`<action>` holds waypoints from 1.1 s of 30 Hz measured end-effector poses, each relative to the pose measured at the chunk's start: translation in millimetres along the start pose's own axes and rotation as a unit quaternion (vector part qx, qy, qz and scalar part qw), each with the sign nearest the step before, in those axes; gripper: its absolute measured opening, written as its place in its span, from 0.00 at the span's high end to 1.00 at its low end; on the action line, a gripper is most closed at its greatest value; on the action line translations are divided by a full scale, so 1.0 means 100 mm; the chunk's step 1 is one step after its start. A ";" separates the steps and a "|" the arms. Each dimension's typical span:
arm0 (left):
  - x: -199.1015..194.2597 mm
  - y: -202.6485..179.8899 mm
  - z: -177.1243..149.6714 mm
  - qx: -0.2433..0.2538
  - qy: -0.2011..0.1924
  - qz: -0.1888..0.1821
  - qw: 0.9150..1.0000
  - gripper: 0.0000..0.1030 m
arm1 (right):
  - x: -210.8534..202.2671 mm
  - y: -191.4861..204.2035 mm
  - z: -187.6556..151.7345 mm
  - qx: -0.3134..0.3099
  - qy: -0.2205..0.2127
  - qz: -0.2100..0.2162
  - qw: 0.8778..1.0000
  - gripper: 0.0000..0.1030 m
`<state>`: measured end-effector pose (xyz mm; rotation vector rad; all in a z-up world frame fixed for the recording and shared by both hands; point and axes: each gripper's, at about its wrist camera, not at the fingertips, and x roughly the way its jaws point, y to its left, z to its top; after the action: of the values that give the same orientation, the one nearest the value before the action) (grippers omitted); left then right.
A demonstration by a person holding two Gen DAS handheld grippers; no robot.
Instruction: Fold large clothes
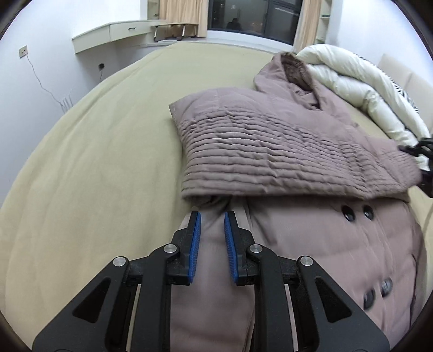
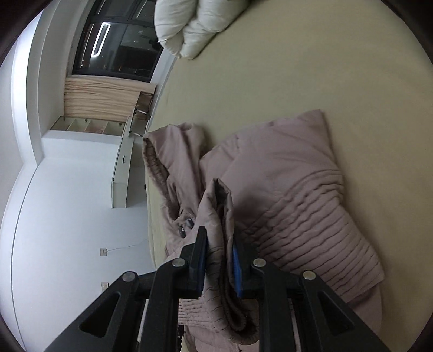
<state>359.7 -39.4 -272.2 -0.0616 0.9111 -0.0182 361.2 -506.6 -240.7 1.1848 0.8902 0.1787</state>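
Here we are at the bed [image 1: 94, 162], olive sheet stretched flat, and the big mauve padded coat [image 1: 311, 243] lies across its near side, buttons up, hood [image 1: 286, 70] pointing toward the window [image 1: 254, 16]. One quilted sleeve [image 1: 259, 151] is already folded in across the chest, which I read as the first step toward a neat rectangle.

The left gripper [image 1: 212, 224] hovers low over the coat's near edge, its blue fingers [image 1: 195, 238] set narrow with a strip of fabric showing between them. Whether the pads actually pinch that cloth I cannot tell from here; there is a slim gap on either side. It looks placed to steady that edge while the other side travels.

Now the right gripper [image 2: 219, 260]: its fingers are clamped on the other sleeve [image 2: 219, 216], the ribbed cuff [image 2: 238, 322] bunched and hanging out behind the pads, the cloth standing up in a ridge ahead of them. Holding it at the cuff end makes sense, since the whole sleeve follows wherever the cuff goes.

A white duvet [image 1: 351, 81] is heaped at the head of the bed, well clear of the work, so the coat has open sheet all round it.

My guess: this sleeve gets laid over the first one next, and the bulky padding may spring back.
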 end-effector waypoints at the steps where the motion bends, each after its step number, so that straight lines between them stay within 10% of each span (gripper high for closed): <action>1: -0.06 0.05 0.05 -0.001 -0.010 0.001 1.000 0.82 | -0.01 -0.03 0.00 0.001 -0.001 0.000 1.000 0.82; 12: 0.23 -0.09 1.04 0.065 -0.050 0.038 0.996 0.82 | -0.20 0.11 0.12 -0.039 -0.025 -0.029 0.999 0.82; 20: 0.92 -0.31 0.76 0.104 0.015 0.059 0.993 0.83 | -0.07 -0.31 0.11 -0.029 -0.030 -0.040 0.998 0.83; 24: 0.69 -0.24 0.92 0.082 -0.005 0.056 0.995 0.83 | -0.18 -0.14 0.08 -0.048 -0.036 -0.079 0.995 0.62; 27: 0.44 -0.21 1.00 0.071 -0.064 0.067 0.993 0.83 | -0.47 0.33 -0.10 -0.121 -0.100 -0.126 0.980 0.31; 33: 0.90 -0.11 0.91 0.068 0.010 0.067 0.995 0.83 | -0.20 1.13 -0.61 -0.331 -0.097 -0.195 0.918 0.47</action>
<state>486.4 -49.8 -286.9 0.1268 0.9308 0.0431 342.0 -427.4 -138.8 0.3728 0.7814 0.0286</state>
